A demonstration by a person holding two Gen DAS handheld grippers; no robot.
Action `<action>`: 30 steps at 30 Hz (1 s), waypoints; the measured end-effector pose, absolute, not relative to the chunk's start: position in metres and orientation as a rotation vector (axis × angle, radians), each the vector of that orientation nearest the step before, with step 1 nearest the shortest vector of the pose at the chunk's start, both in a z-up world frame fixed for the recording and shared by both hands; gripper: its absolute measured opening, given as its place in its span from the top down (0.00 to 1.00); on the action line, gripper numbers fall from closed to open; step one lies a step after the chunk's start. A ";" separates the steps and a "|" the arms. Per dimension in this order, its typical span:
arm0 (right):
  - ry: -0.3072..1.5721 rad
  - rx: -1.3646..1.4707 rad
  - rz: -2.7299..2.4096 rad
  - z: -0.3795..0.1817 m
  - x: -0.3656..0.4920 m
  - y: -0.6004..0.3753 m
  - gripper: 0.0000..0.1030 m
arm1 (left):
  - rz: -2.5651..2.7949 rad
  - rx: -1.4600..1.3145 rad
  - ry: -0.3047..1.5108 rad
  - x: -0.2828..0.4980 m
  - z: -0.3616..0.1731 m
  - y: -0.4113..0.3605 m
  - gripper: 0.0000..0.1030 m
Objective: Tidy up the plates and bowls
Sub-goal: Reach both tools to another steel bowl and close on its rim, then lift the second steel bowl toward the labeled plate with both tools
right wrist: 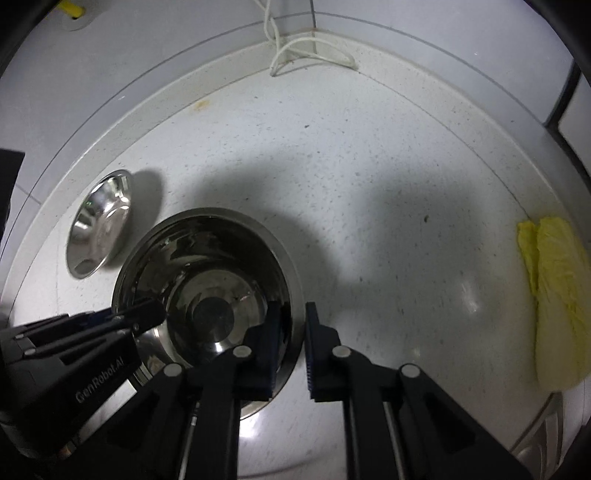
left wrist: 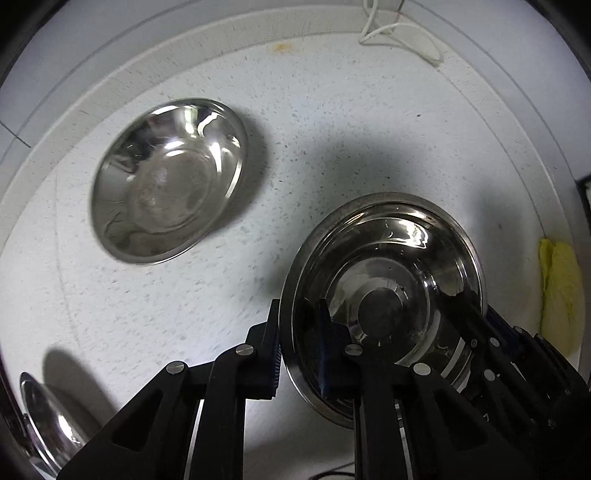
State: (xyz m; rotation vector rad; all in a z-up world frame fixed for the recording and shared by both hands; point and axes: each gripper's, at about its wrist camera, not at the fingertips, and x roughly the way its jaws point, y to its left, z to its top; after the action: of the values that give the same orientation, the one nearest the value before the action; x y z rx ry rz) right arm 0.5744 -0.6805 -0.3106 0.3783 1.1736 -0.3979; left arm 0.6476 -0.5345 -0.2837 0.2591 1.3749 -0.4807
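Observation:
A deep steel bowl (left wrist: 384, 291) stands on the white speckled counter, also in the right wrist view (right wrist: 207, 280). My left gripper (left wrist: 301, 347) straddles its left rim, one finger outside and one inside, jaws close on the rim. My right gripper (right wrist: 293, 343) straddles the bowl's right rim the same way, with a small gap showing at the outer finger. It appears in the left wrist view (left wrist: 480, 325), and the left gripper in the right wrist view (right wrist: 144, 314). A shallow steel plate (left wrist: 166, 181) lies to the left, also in the right wrist view (right wrist: 99, 225).
Another steel dish (left wrist: 44, 417) sits at the lower left edge. A yellow-green cabbage leaf (right wrist: 554, 295) lies on the right, also in the left wrist view (left wrist: 559, 291). A white cord (right wrist: 306, 48) hangs at the back wall. The counter's raised back edge (left wrist: 221, 33) curves behind.

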 end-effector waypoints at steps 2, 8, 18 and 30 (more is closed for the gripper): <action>1.157 0.375 -0.396 -0.297 0.567 -0.667 0.90 | -0.493 0.260 1.346 0.640 -0.269 -0.522 0.88; 1.112 0.366 -0.347 -0.260 0.546 -0.607 0.90 | -0.495 0.258 1.256 0.625 -0.226 -0.455 0.88; 1.113 0.287 -0.091 -0.236 0.538 -0.444 0.89 | -0.324 0.195 1.195 0.607 -0.203 -0.280 0.87; 1.260 0.199 0.043 -0.294 0.569 -0.347 0.89 | -0.164 0.136 1.305 0.611 -0.277 -0.200 0.85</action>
State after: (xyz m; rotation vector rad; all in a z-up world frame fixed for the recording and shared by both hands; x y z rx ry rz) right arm 0.5689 -0.3471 -0.2944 0.1990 1.2597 0.0434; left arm 0.6111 -0.1999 -0.2769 0.1361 1.3047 -0.1639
